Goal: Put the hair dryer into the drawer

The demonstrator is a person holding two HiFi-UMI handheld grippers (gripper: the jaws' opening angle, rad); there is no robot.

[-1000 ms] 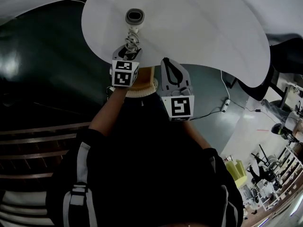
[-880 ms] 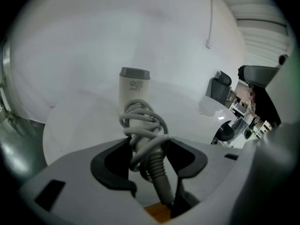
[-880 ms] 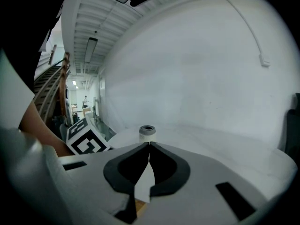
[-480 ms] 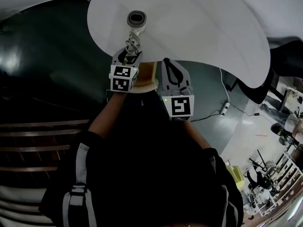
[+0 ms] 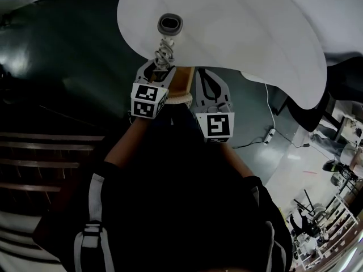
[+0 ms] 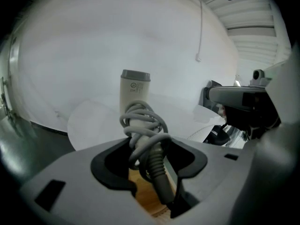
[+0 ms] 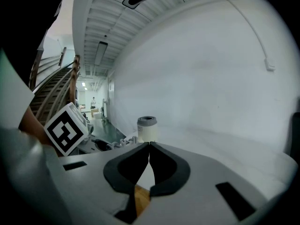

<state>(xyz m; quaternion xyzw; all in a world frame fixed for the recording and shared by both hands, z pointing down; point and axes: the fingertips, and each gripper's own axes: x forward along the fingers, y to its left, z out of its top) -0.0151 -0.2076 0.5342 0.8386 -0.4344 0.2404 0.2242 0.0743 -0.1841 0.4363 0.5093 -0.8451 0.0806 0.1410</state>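
Left gripper (image 5: 161, 67): clamped on the cord-wound handle end of the hair dryer. Its jaws are kept part-way apart by that handle, and the ribbed cord sleeve is seen running down between the pads.

Hair dryer (image 6: 135, 90): carried straight ahead of the left gripper's jaws. The pale body is pointed away from them and the grey-rimmed end is set farthest out. It is seen over the table; contact with the tabletop cannot be judged.

Cord (image 6: 143, 125): wound in grey loops round the handle, just in front of the left gripper's jaws.

Right gripper (image 7: 149, 144): jaws pressed together, with nothing pinched between them. It is held just beside the left gripper, on that gripper's right. The hair dryer is found ahead of its tips and slightly to their left.

Table (image 5: 255, 33): white and round-edged, spread out ahead of both grippers' tips.

Wooden surface (image 5: 180, 83): seen below and behind the jaws, between the two grippers.

Floor (image 5: 68, 67): dark and glossy, to the left of the left gripper.
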